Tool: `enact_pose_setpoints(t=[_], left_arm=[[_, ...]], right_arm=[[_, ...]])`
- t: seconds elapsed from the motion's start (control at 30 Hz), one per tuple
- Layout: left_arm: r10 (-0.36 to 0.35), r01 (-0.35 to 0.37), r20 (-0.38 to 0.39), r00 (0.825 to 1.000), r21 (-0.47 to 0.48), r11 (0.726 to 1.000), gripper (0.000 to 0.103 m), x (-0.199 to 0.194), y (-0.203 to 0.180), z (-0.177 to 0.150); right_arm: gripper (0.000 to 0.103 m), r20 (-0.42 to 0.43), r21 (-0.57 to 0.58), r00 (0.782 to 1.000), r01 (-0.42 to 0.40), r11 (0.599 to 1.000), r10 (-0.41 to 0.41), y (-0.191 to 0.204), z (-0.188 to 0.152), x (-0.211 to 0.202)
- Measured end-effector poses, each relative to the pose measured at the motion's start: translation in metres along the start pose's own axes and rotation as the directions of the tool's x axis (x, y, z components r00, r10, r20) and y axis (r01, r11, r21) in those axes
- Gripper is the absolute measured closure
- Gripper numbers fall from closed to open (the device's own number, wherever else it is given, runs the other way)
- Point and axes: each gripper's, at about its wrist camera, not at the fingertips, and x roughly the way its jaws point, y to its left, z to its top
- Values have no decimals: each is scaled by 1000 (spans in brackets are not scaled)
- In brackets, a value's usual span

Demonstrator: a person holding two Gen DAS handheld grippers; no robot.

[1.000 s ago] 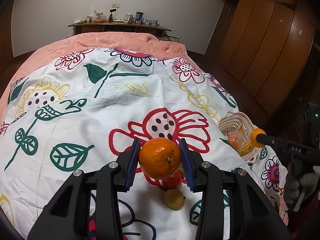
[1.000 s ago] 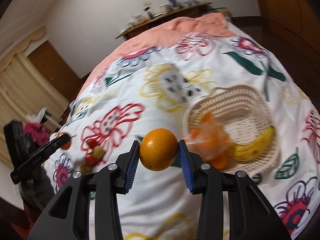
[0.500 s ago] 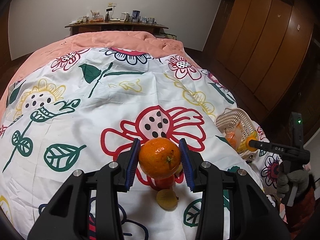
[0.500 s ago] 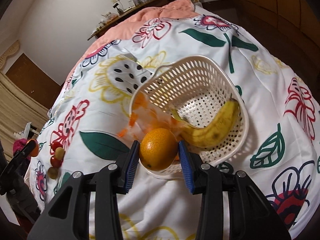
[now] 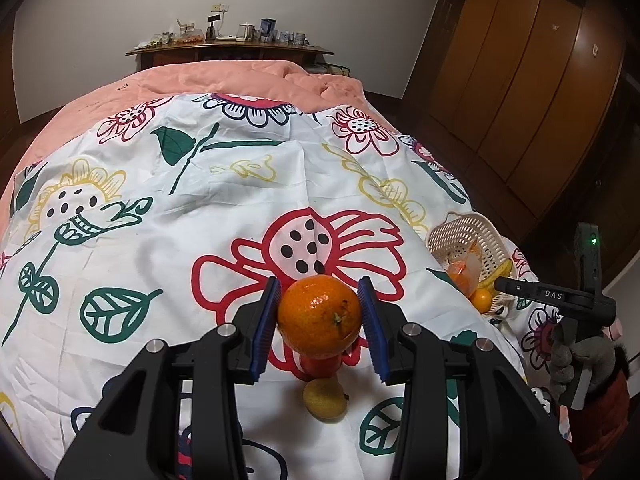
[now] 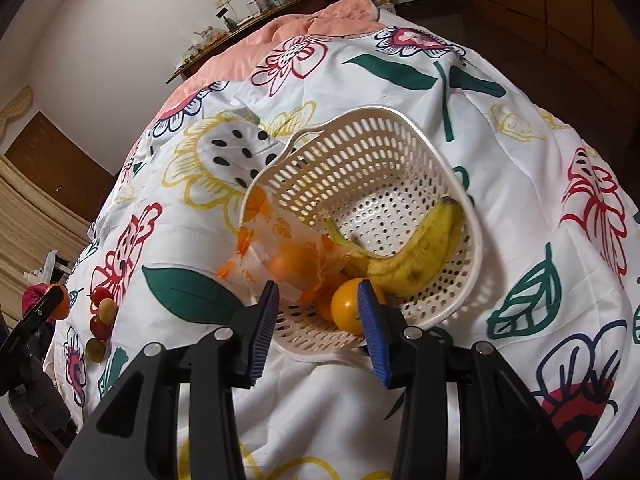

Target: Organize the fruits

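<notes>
My left gripper [image 5: 319, 318] is shut on an orange mandarin [image 5: 319, 316], held above the flowered bedspread. Right under it lie a red fruit [image 5: 320, 366] and a yellow-green fruit [image 5: 325, 398]. My right gripper [image 6: 319, 320] hangs open over the near rim of the white plastic basket [image 6: 460, 184], with nothing pressed between its pads. An orange [image 6: 347, 309] lies inside the basket beside the right pad, next to a banana [image 6: 420, 256] and a clear bag of oranges [image 6: 280, 252]. In the left wrist view the basket [image 5: 466, 232] sits at the bed's right edge.
Several small red and yellow fruits [image 6: 100, 312] lie on the bedspread to the left of the basket. A pink quilt [image 5: 240, 80] covers the far end of the bed. A cluttered wooden shelf [image 5: 228, 50] stands behind it, and wooden wardrobes [image 5: 520, 80] line the right side.
The right gripper came down to the basket's near rim and let go of its orange, which now lies in the basket. The left gripper has kept its mandarin and hardly moved.
</notes>
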Motion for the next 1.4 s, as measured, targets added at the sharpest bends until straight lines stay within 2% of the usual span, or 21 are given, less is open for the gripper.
enact_pose_setpoints(t=[0.2, 0.4, 0.47, 0.63, 0.8, 1.07, 1.23, 1.4], left_arm=[[-1, 1, -2, 1000, 3, 1000, 62, 1, -2, -1], [-2, 2, -3, 1000, 6, 1000, 62, 2, -3, -1], [-3, 3, 3, 1000, 7, 1000, 62, 1, -4, -1], [-12, 11, 17, 1000, 11, 1000, 62, -2, -6, 0], [-10, 10, 14, 1000, 10, 1000, 62, -3, -5, 2], [26, -26, 9, 1000, -29, 999, 62, -2, 12, 4], [46, -46, -4, 999, -54, 997, 62, 1, 25, 4], [43, -44, -32, 999, -44, 998, 62, 10, 26, -2]], right_arm=[[62, -24, -37, 999, -42, 998, 41, 18, -4, 5], [62, -98, -30, 986, -138, 990, 135, 38, -9, 25], [62, -90, -31, 988, -130, 991, 127, 42, -8, 27], [61, -103, 15, 981, -166, 986, 167, 37, -4, 32], [61, -97, 18, 982, -161, 987, 162, 36, 0, 37], [61, -50, 14, 982, -182, 983, 183, 38, 23, 47], [61, 28, -10, 995, -98, 995, 98, 38, 48, 45], [61, 39, 5, 999, -11, 1000, 10, 23, 66, 59]])
